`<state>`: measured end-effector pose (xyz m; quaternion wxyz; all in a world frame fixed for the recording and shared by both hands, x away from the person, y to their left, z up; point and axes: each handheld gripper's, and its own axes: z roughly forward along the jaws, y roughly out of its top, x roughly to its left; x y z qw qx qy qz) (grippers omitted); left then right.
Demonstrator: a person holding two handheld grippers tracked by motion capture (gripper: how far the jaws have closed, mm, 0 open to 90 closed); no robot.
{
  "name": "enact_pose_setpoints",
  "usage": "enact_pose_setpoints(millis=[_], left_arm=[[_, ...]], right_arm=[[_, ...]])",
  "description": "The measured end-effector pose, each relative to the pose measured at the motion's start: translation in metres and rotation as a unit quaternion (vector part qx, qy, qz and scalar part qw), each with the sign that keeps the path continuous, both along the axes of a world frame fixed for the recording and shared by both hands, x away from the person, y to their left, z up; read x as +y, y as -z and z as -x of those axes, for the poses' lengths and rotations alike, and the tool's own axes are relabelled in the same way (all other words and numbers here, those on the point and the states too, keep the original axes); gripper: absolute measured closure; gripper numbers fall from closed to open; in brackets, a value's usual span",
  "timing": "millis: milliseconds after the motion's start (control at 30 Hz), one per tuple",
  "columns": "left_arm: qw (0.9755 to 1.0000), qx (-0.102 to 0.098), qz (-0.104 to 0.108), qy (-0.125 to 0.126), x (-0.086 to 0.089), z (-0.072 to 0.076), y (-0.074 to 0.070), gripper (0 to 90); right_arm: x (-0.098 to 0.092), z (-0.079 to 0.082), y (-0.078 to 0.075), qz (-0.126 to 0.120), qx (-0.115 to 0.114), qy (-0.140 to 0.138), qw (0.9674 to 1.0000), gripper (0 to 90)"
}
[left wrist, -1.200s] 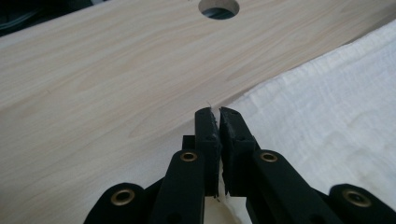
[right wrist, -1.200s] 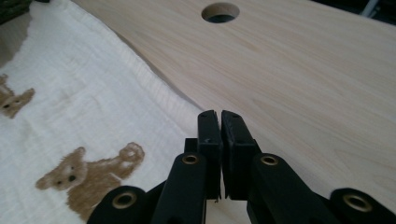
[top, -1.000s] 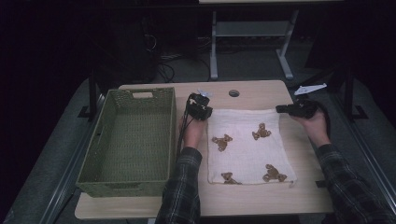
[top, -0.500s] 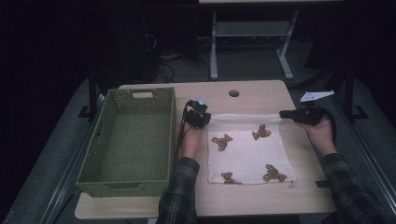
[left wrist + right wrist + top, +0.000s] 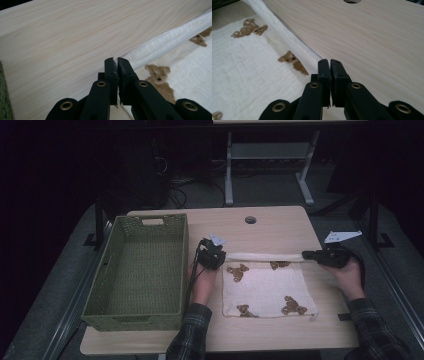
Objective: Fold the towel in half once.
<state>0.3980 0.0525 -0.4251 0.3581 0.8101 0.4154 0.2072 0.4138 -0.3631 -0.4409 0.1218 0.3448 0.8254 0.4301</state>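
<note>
A white cloth [image 5: 265, 287] printed with brown teddy bears lies flat on the wooden table [image 5: 270, 227]. Its far edge is turned over into a thick white roll [image 5: 262, 256]. My left gripper [image 5: 223, 256] is shut on the left end of that roll, and my right gripper [image 5: 305, 255] is shut on the right end. In the left gripper view the jaws [image 5: 117, 60] meet where the rolled cloth [image 5: 172, 41] ends. The right gripper view has the jaws [image 5: 329, 61] closed at the end of the folded cloth [image 5: 249, 70].
A green woven basket [image 5: 185, 265] stands empty on the left of the table, close to my left hand. A round cable hole [image 5: 250, 220] sits at the table's far middle. Dark floor, cables and a desk frame lie beyond the far edge.
Both grippers have moved toward the person, drawing the cloth's far edge back over the cloth. The visible cloth is shorter from far to near.
</note>
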Motion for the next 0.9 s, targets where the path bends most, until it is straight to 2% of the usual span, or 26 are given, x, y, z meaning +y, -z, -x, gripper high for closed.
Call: enact_pose_setpoints(millis=[233,533,700,900], left_arm=[[1.0,0.0,0.0,0.005,0.0,0.017,0.003,86.6],[0.9994,0.003,0.03,0.017,0.004,0.039,0.004,86.6],[0.999,-0.005,0.035,0.028,0.005,0.053,0.0,86.6],[0.9986,-0.007,0.048,0.023,0.006,0.072,-0.002,86.6]], right_arm=[[-0.003,0.021,0.0,0.003,0.002,0.0,1.0,87.4],[-0.006,0.046,-0.002,0.004,0.002,-0.001,1.0,87.4],[-0.009,0.058,-0.002,0.003,0.002,-0.003,1.0,87.4],[-0.008,0.072,-0.004,0.007,-0.001,-0.01,0.9999,87.4]])
